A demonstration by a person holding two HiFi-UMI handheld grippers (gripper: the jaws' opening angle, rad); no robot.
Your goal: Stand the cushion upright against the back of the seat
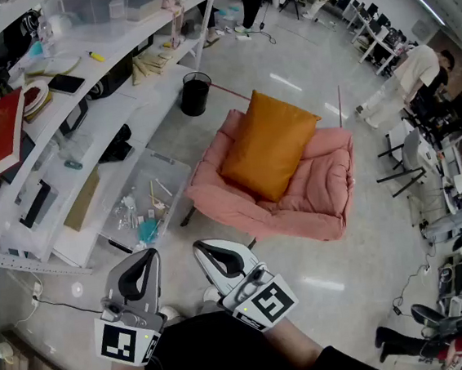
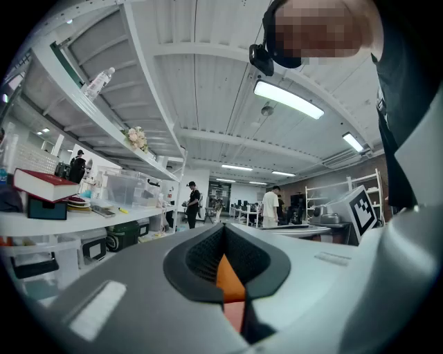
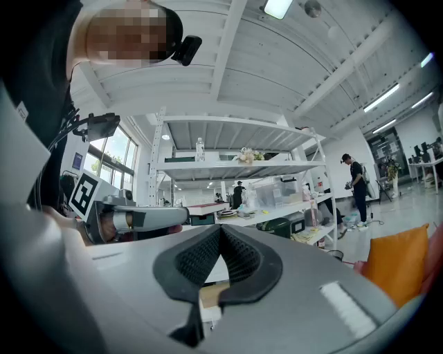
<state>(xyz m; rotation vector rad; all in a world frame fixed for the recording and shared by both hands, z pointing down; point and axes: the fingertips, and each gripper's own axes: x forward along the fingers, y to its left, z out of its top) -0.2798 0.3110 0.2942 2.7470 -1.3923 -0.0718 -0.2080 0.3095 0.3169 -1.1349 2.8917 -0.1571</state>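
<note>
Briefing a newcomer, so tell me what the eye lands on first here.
The bright orange cushion, resting on the pink seat mid-floor, stands out first. Next come the left gripper and right gripper at the bottom of the head view, both shut and empty, and the red book on the cluttered white shelves at left.

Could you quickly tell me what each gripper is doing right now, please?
Left gripper: closed, holding nothing.
Right gripper: closed, holding nothing.

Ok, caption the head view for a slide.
An orange cushion rests on the pink seat; left gripper and right gripper, both shut and empty, hover short of it beside white shelving.
</note>
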